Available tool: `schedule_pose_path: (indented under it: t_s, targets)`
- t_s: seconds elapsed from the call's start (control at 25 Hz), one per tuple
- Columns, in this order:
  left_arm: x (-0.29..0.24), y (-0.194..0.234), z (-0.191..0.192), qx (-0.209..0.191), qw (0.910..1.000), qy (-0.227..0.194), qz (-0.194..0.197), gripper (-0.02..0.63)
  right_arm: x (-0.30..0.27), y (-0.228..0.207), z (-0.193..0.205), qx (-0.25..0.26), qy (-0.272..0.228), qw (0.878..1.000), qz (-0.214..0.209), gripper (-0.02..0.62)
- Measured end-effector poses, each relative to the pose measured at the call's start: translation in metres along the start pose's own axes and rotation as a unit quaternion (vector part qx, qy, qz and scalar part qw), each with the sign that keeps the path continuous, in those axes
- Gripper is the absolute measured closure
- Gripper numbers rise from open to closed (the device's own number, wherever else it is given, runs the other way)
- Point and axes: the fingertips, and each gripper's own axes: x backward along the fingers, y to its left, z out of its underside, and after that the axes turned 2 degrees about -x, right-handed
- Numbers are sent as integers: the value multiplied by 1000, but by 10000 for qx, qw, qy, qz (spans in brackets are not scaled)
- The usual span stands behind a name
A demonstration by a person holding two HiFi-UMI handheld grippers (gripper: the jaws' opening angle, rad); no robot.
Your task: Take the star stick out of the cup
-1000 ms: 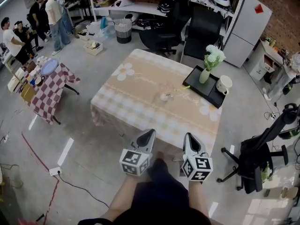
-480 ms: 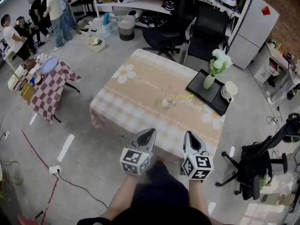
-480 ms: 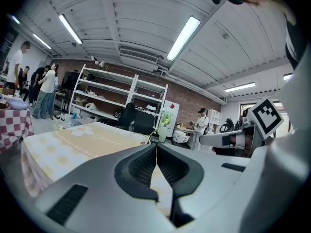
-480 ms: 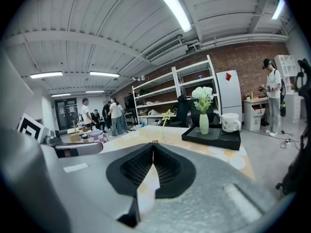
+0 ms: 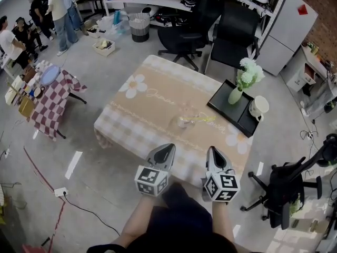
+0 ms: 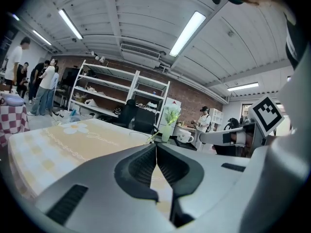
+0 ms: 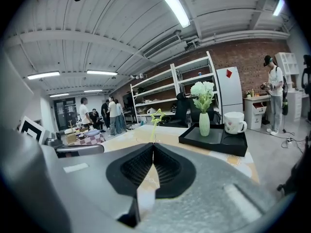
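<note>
The left gripper (image 5: 167, 148) and right gripper (image 5: 212, 152) are held closed and empty near the table (image 5: 138, 112); the star stick (image 5: 202, 118) is seen leaning in the cup (image 5: 184, 122) mid-table

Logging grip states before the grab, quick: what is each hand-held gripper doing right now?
Left hand-held gripper: closed, empty.
Right hand-held gripper: closed, empty.

Head view steeply down over table (image 5: 152, 104); both gripper views skim it (low, near-level).
</note>
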Motion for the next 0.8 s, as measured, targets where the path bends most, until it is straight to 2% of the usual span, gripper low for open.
schedule_pose_path:
  t_s: [0.8]
  targets:
    - [-67, 36, -11, -6, 9997, 143, -184, 595, -72, -25, -26, -135, -10, 9997, -210, 592]
